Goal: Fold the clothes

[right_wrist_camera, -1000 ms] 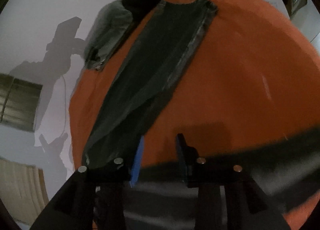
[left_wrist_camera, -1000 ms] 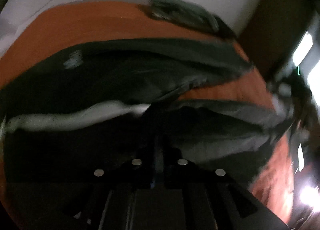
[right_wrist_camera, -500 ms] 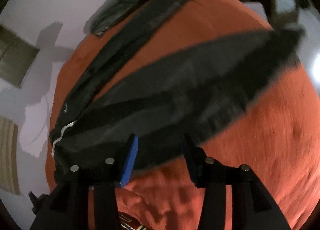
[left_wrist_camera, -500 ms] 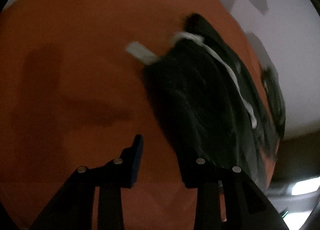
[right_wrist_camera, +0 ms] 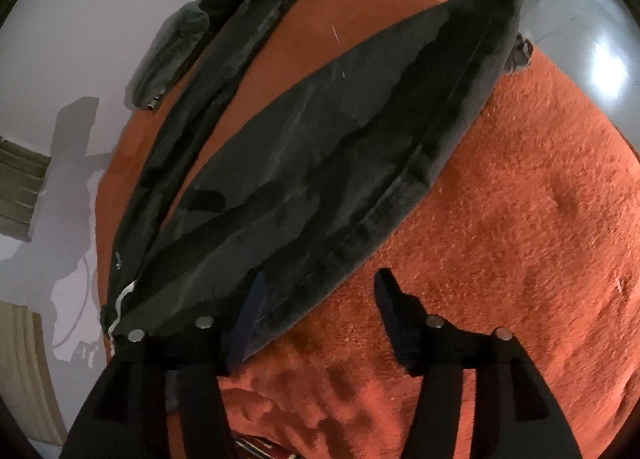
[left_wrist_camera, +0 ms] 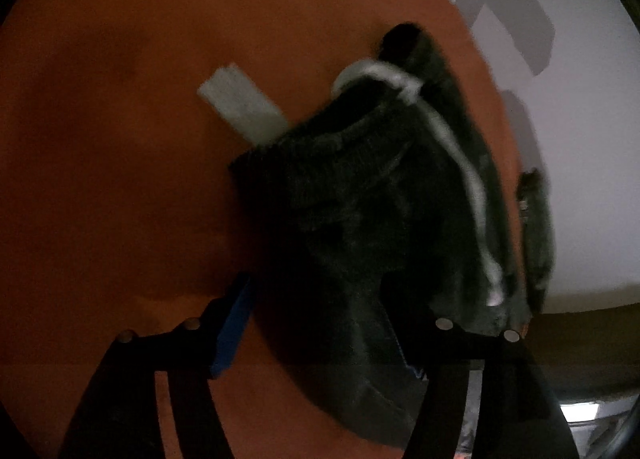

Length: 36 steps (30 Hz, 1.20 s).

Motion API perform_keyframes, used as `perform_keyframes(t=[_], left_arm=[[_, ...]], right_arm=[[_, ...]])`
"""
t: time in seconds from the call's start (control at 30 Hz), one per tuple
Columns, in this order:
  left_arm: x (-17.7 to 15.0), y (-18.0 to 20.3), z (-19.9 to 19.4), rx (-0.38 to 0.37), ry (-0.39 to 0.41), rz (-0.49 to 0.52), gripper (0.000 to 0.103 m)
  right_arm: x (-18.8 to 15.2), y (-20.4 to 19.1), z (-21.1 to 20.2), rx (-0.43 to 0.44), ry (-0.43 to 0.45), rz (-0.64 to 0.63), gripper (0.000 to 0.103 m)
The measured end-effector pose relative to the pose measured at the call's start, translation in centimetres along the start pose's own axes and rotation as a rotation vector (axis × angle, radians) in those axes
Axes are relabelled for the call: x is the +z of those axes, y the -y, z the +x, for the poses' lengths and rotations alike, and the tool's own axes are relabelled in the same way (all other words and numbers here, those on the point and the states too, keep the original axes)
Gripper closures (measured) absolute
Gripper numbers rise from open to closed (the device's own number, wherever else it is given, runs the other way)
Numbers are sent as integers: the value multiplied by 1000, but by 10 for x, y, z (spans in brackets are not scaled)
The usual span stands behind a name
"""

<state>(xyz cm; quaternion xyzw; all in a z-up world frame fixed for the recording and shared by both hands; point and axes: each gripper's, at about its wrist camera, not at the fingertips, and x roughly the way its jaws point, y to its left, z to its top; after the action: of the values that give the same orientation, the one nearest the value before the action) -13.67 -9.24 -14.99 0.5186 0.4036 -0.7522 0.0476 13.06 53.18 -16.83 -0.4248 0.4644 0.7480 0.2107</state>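
Both grippers, left gripper [left_wrist_camera: 320,323] and right gripper [right_wrist_camera: 320,315], angle downward over dark trousers [right_wrist_camera: 320,155], jaws just opening.

bare orange blanket [right_wrist_camera: 520,199] right, dark trousers [right_wrist_camera: 320,163] spread left

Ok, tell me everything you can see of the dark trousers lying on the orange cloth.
The dark trousers look like soft grey-black fabric, lying flat and long on the orange cloth, one leg laid over the other, with a stitched side seam. The waistband end is ribbed, with a white drawcord and a pale tag. The left gripper and right gripper have just been opening; fabric lies between each gripper's jaws, unpressed.
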Motion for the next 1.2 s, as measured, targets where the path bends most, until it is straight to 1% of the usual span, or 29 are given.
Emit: perform_keyframes(t=[0.07, 0.1, 0.13, 0.2, 0.23, 0.27, 0.33, 0.4, 0.43, 0.53, 0.57, 0.63, 0.7, 0.8, 0.87, 1.0, 1.07, 1.13, 1.2], left_arm=[[-3, -1, 4, 14, 18, 21, 59], [-5, -1, 5, 18, 25, 34, 76], [-6, -1, 3, 10, 31, 31, 83], [-10, -4, -4, -14, 45, 9, 88], [-15, -8, -13, -27, 56, -16, 89], [-20, -14, -24, -40, 66, -42, 89], [-27, -20, -36, -48, 80, -56, 89], [-33, -23, -25, 35, 53, -12, 88], [-36, -29, -18, 54, 32, -21, 88], [-35, -42, -14, 10, 11, -94, 84], [-33, -42, -15, 4, 9, -103, 83], [-31, -40, -19, 1, 14, -106, 75], [-30, -37, -24, 15, 30, -90, 72], [-26, -38, -29, 10, 23, -97, 70], [-28, -39, -39, -1, 23, -112, 70], [-19, -32, -75, -3, 76, -27, 69], [-11, -25, -92, -12, 97, 22, 66], [-3, -15, -104, -39, 104, 65, 58], [9, -3, -110, -38, 102, 130, 55]], right_arm=[[-3, -1, 6, -10, -22, -9, 43], [-6, -1, 9, -21, -33, -14, 43], [-8, -1, 12, -32, -41, -11, 43], [-13, 2, 16, -53, -56, 0, 43], [-14, 3, 16, -55, -59, 14, 43], [-16, 5, 16, -53, -60, 33, 43], [-16, 3, 12, -43, -49, 49, 43], [-16, 0, 9, -45, -38, 50, 43], [-16, -3, 8, -56, -34, 39, 43], [-15, -13, 7, -67, -35, 13, 43], [-13, -20, 6, -69, -37, -6, 43], [-8, -38, 3, -78, -35, -66, 43], [-2, -66, -3, -85, -23, -156, 43], [3, -110, -10, -78, -2, -288, 43], [2, -142, -12, -52, 5, -356, 43], [-3, -197, -10, -9, 19, -458, 43], [-8, -219, -7, -6, 29, -515, 43], [-14, -239, -4, -13, 38, -570, 43], [-32, -265, 0, -25, 21, -712, 43]])
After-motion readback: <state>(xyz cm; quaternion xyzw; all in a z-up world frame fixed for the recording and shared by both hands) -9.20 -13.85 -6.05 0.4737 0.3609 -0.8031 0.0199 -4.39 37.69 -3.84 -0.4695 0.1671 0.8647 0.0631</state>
